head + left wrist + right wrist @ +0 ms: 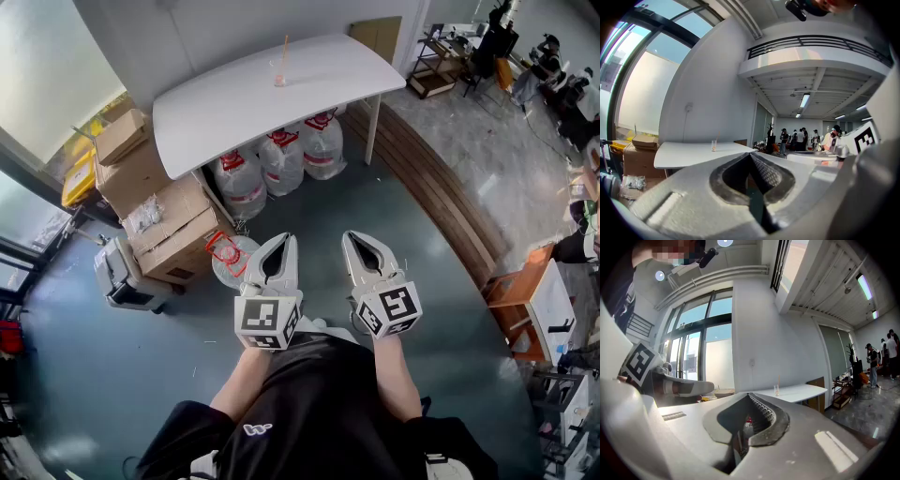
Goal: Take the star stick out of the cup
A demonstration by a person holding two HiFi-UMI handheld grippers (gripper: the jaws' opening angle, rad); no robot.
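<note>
Head view is showing the star stick [285, 49] standing in the cup [279, 77] on the desk [216, 112], well apart from the left gripper [285, 241] and right gripper [357, 238]. Both are pressing their fingers together, empty; arriving unopened risks toppling the cup.

Bright, high-ceilinged workroom, dark grey-green floor [94, 375] under me.
At twelve o'clock a curved white surface [234, 112] stands before the white wall [187, 28], with big water bottles [281, 159] stored underneath. Cardboard boxes [155, 211] pile up at ten o'clock, near the tall windows [693, 357]. At two o'clock a wooden strip [441, 187] curves across the floor. Tube lights [805, 100] glow on the ceiling.
</note>
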